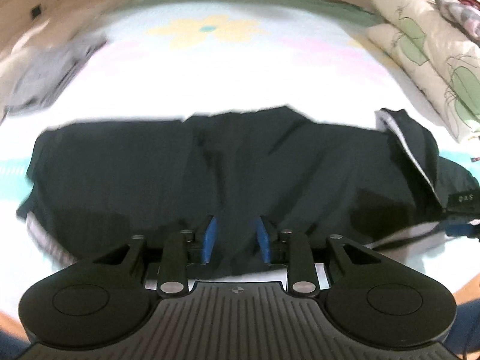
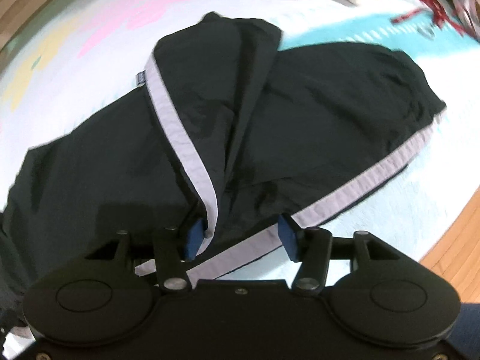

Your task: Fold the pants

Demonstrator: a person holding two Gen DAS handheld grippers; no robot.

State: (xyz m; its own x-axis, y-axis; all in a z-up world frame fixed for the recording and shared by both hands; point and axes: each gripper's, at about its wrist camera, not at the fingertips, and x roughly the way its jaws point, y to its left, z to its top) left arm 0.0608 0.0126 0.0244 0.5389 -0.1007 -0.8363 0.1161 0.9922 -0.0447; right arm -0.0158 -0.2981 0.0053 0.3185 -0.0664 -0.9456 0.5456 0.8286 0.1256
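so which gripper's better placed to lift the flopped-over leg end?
Right, probably. The right gripper has its jaws open around the grey-striped hem of the pants; the left gripper faces plain fabric mid-garment.

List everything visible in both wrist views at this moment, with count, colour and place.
pants: one, black with pale grey side stripes, spread across the mat, one end folded over
mat: one, white with pastel flowers, under the pants
pillows: two, cream with green print, far right
grey clothing: one pile, far left
left gripper: blue pads, open over the pants' near edge
right gripper: blue pads, open around the stripes
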